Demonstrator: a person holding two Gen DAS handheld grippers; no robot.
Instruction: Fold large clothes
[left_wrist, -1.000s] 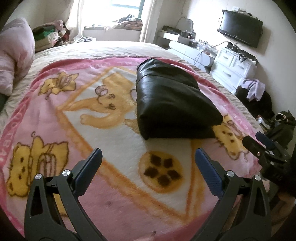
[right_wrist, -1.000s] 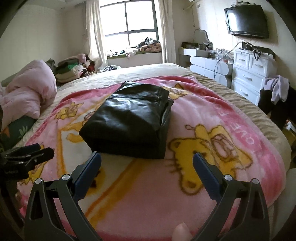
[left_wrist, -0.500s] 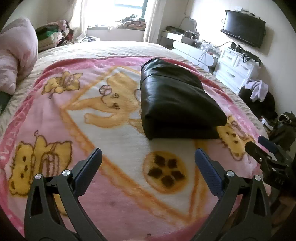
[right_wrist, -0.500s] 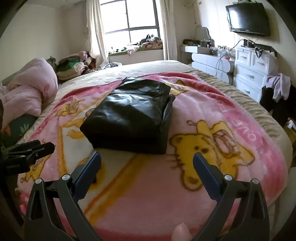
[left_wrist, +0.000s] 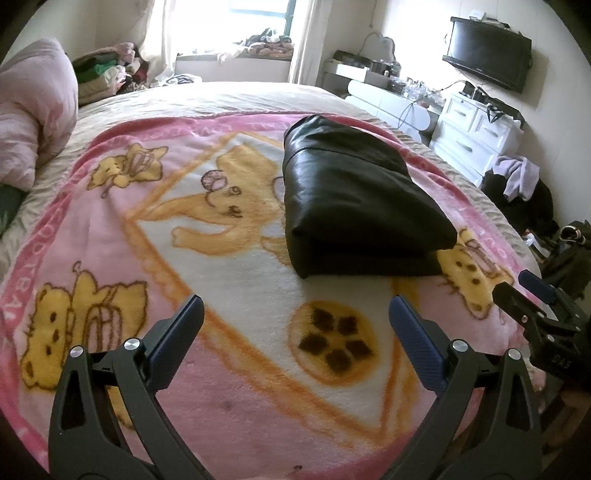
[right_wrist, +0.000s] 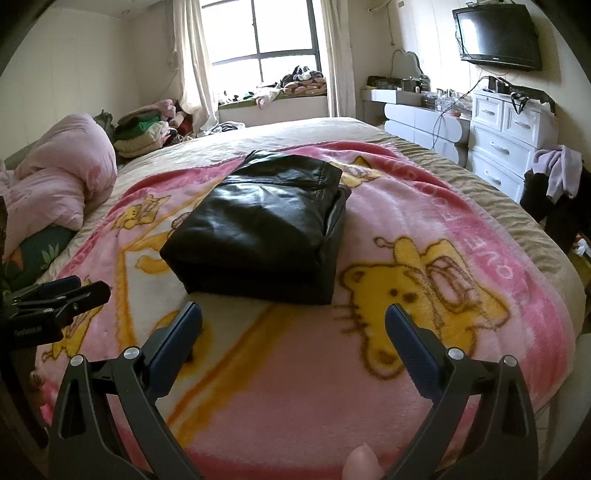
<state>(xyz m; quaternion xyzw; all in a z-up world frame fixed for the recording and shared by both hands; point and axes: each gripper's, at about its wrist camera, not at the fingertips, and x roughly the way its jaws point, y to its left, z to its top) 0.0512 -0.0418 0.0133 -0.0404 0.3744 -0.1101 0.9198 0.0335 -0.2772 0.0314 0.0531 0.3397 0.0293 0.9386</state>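
- Lying folded on the blanket (left_wrist: 236, 273) mid-bed, the black garment (left_wrist: 354, 206) (right_wrist: 266, 229) has nothing touching it.
- Around it: a pink duvet (right_wrist: 55, 177) at the left, a clothes pile (right_wrist: 147, 129) beyond, a white dresser (right_wrist: 506, 144) and TV (right_wrist: 495, 33) at the right.
- Left gripper (left_wrist: 295, 321) and right gripper (right_wrist: 293, 325) hover near the bed's near edge, jaws released and empty, with only bare blanket between them and the garment.
- Compared with a second ago, both grippers sit slightly farther back from the garment.

Folded garment (right_wrist: 258, 225): glossy black. Blanket (left_wrist: 229, 387): pink border, white centre, yellow cartoon cats outlined in brown, orange lines. Bedspread (right_wrist: 295, 133): beige. Duvet (right_wrist: 55, 177): pale pink. Dresser (right_wrist: 506, 140): white.
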